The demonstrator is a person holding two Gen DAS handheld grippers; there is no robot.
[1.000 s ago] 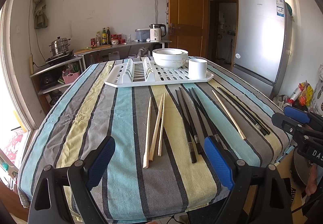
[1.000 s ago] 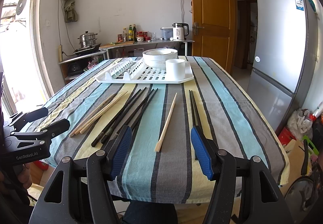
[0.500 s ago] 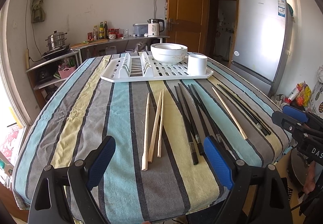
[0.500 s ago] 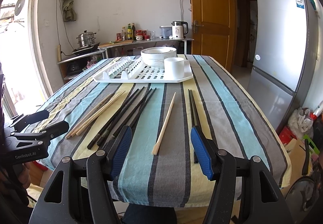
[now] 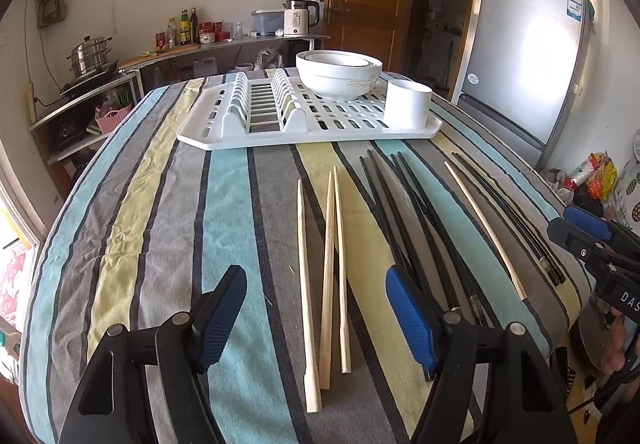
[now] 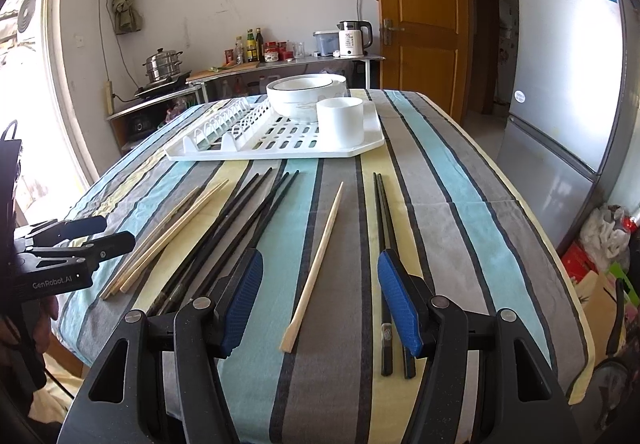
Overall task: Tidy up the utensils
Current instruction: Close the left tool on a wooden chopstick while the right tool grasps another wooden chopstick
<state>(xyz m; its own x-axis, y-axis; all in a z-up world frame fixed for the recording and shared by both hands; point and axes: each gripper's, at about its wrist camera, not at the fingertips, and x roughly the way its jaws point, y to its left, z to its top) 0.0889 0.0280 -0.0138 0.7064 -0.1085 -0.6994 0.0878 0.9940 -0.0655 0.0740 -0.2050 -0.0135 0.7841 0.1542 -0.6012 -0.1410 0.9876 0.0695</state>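
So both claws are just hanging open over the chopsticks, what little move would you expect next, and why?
Probably the right gripper eases down and closes on the lone wooden chopstick, which lies between its open fingers. The left gripper is open above three wooden chopsticks. Nothing is held, and the white cup on the drying rack looks like the destination.

striped tablecloth [image 5: 168, 203], black chopsticks [image 6: 240, 219], white rack [image 5: 320, 123]
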